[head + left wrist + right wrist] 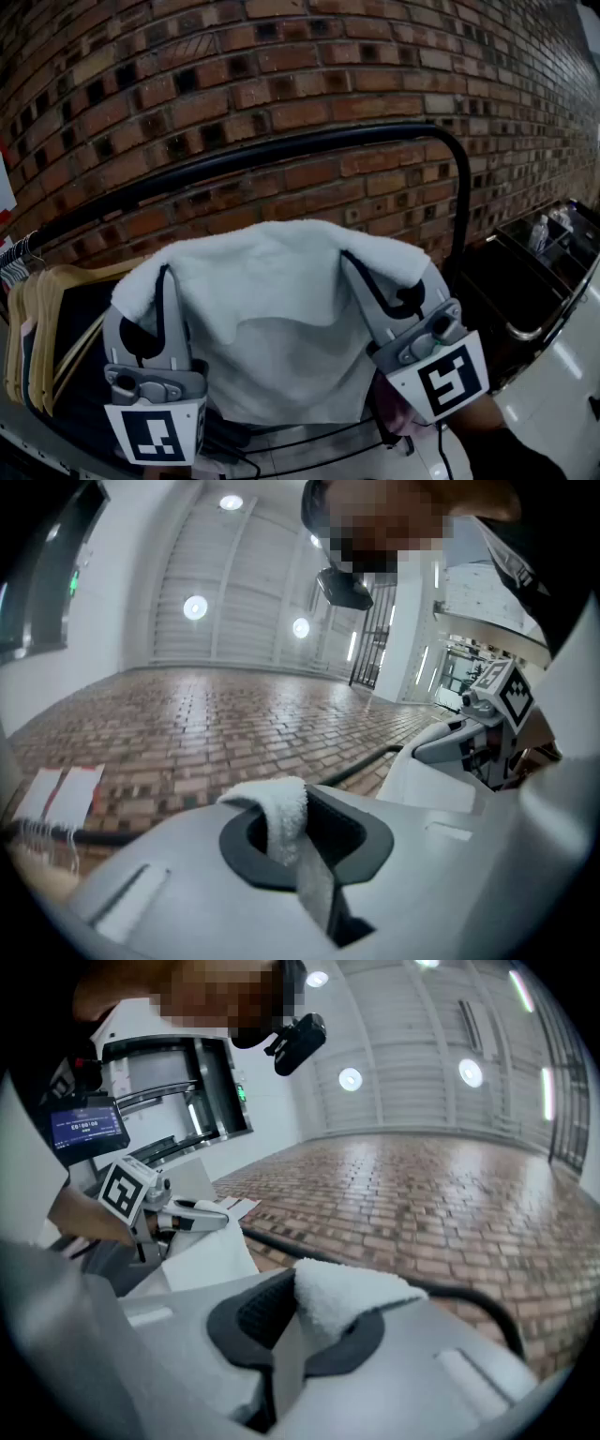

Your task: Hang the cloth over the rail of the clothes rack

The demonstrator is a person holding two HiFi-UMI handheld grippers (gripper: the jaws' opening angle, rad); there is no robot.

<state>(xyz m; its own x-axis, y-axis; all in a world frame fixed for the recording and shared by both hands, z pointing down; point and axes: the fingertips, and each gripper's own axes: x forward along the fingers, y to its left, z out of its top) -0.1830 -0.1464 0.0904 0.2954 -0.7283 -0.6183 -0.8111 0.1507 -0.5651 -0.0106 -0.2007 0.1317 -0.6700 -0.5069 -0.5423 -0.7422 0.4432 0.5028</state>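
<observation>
A large indoor hall, fitted out like a clothing shop or a test set (which of the two cannot be told), is suggested: a brick wall (281, 75) is fronted by a black clothes rack rail (281, 150), wooden hangers (45, 314) are hung at its left end, round lights (195, 607) are set in a panelled ceiling (253, 578), and a lit screen (89, 1127) is mounted nearby.

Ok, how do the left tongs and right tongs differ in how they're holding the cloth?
The left tongs stand nearly upright; the right tongs lean inward. The left tongs pinch a thin fold of the cloth; the right tongs hold a thicker bunch. Both are shut on its top edge, and the cloth is not yet over the rail.
</observation>
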